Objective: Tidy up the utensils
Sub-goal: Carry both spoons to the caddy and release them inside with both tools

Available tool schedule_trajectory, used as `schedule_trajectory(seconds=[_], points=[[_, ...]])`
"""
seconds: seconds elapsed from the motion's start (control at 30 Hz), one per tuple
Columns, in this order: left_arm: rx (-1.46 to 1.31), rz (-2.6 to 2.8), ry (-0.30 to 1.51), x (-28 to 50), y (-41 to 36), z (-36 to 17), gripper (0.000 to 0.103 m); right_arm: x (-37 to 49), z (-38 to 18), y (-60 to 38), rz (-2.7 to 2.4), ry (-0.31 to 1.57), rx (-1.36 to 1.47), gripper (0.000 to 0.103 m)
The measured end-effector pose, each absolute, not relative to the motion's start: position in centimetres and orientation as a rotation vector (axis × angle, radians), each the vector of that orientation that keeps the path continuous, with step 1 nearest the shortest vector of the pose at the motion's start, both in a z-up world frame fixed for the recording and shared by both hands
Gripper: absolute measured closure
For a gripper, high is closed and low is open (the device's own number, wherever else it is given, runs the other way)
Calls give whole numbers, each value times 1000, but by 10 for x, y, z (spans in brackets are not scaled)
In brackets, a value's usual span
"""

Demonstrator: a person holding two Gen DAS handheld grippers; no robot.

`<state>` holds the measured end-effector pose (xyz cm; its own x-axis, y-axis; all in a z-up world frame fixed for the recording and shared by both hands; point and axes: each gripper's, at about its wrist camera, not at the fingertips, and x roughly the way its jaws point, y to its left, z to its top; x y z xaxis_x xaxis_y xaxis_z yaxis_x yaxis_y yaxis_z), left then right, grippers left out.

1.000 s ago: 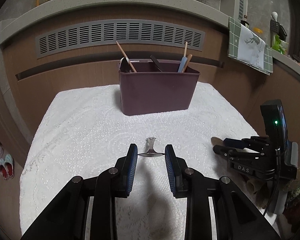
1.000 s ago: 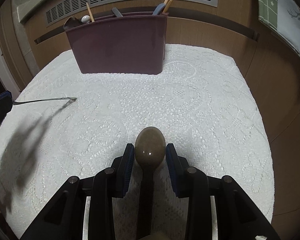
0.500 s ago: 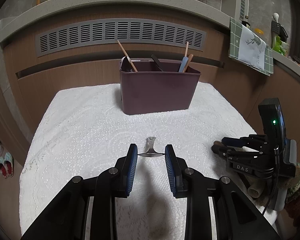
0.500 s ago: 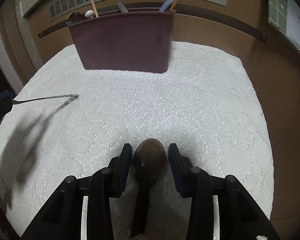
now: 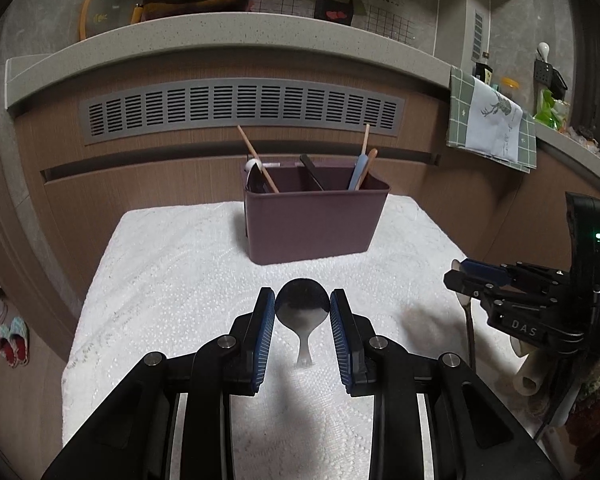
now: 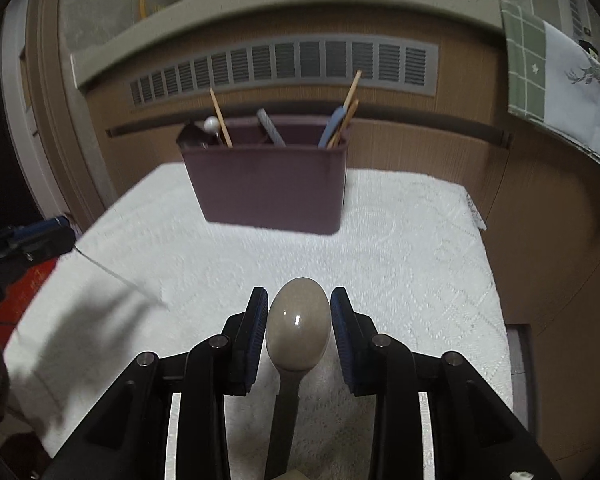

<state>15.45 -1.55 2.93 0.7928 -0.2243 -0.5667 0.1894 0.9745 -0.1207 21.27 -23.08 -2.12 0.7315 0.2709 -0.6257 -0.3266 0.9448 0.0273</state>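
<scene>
My left gripper (image 5: pixel 302 307) is shut on a metal spoon (image 5: pixel 302 312), its round bowl held upright between the pads above the white cloth. My right gripper (image 6: pixel 299 310) is shut on a brown spoon (image 6: pixel 298 330), bowl forward and handle running back under the camera. The right gripper also shows in the left wrist view (image 5: pixel 466 276) at the right, and the left gripper shows in the right wrist view (image 6: pixel 40 236) at the left edge. A maroon utensil holder (image 5: pixel 316 224) (image 6: pixel 270 188) stands at the far side of the table with several utensils in it.
A white lace cloth (image 5: pixel 172 280) (image 6: pixel 412 264) covers the small table. Behind stands a wooden counter front with a grey vent grille (image 5: pixel 240 110). A green and white towel (image 5: pixel 494 132) hangs at the right. Slippers (image 5: pixel 8 344) lie on the floor at the left.
Both grippers have tilted up and risen, so the holder sits lower in view. The metal spoon has turned in my left gripper from edge-on to bowl facing the camera.
</scene>
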Motion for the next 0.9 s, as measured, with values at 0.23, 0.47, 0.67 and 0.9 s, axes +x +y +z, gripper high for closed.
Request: schedule_trajectory(seconds=[0.23,0.47,0.67,0.9], points=[[-76,-235,611,151,-13,36,74,202,-6,-230,337,623,-88,73],[-79,-253,596,149,-14,47,74,199,0,-230,335,600,-83,73],[-52,-267,455,162,-10,123,74,202,59,-230,314,437,-67,73],[-82,-320,385,231,7,193,74,245,161,-215,272,165,-64,73]])
